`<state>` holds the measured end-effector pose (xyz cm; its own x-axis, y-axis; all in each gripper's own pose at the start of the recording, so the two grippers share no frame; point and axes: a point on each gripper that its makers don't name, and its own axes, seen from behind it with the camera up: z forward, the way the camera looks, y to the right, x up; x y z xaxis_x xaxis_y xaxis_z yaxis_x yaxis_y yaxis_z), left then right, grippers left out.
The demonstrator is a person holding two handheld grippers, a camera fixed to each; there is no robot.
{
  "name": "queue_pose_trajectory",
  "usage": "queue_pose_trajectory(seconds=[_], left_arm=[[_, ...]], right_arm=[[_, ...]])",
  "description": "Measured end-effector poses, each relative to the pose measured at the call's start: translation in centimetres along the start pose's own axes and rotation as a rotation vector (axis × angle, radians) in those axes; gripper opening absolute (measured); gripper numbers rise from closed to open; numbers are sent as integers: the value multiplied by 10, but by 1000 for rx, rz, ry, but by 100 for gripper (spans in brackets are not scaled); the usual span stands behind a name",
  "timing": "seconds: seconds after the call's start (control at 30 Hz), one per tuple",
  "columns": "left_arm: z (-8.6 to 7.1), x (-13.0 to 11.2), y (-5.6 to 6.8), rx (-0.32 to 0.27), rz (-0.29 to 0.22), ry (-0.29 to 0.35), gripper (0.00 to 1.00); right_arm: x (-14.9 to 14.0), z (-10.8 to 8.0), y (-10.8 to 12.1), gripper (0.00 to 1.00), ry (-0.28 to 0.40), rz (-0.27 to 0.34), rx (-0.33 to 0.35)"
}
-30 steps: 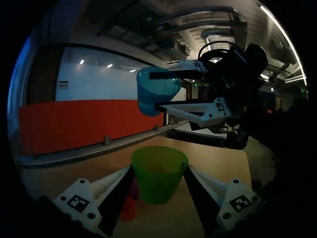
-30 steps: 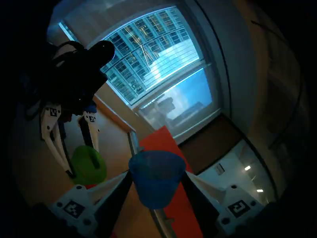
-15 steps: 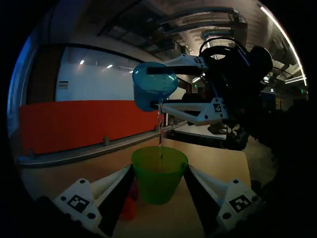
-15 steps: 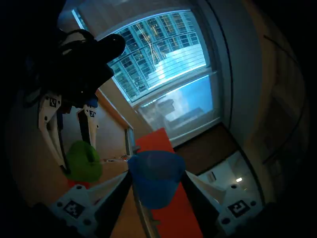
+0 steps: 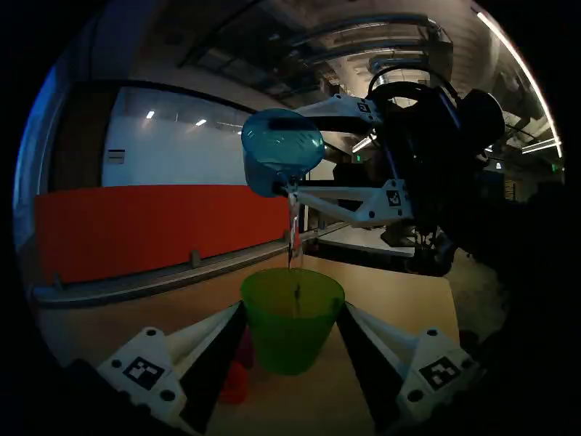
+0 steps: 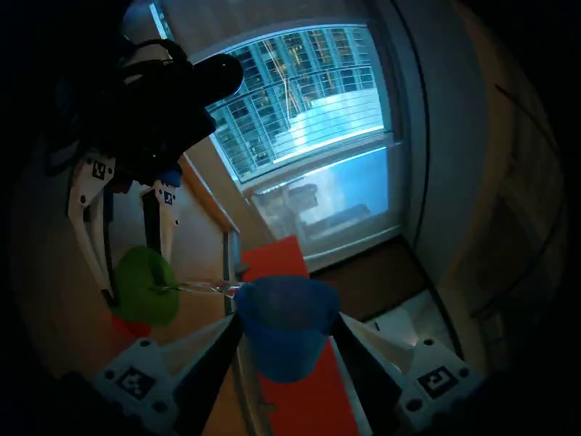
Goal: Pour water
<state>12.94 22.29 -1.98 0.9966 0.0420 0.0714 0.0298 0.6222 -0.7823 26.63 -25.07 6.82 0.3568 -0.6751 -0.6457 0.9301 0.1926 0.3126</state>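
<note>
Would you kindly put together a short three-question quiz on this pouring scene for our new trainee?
1. True or false: the blue cup is held upright.
2. Multiple choice: the water stream lands A) on the table; B) in the green cup; C) on the floor.
3. Fill the gap: the green cup sits between the jaws of the ___ gripper.

Key: 1. False, it is tipped over, mouth down. 2. B. 3. The left gripper.
</note>
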Motion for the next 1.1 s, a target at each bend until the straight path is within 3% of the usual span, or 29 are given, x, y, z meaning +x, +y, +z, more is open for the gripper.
queue_pose_trajectory(seconds=[1.1], left_arm=[[-1, 1, 2, 3, 3, 2, 85]], right_arm=[[10, 7, 24, 88, -2, -197, -48]])
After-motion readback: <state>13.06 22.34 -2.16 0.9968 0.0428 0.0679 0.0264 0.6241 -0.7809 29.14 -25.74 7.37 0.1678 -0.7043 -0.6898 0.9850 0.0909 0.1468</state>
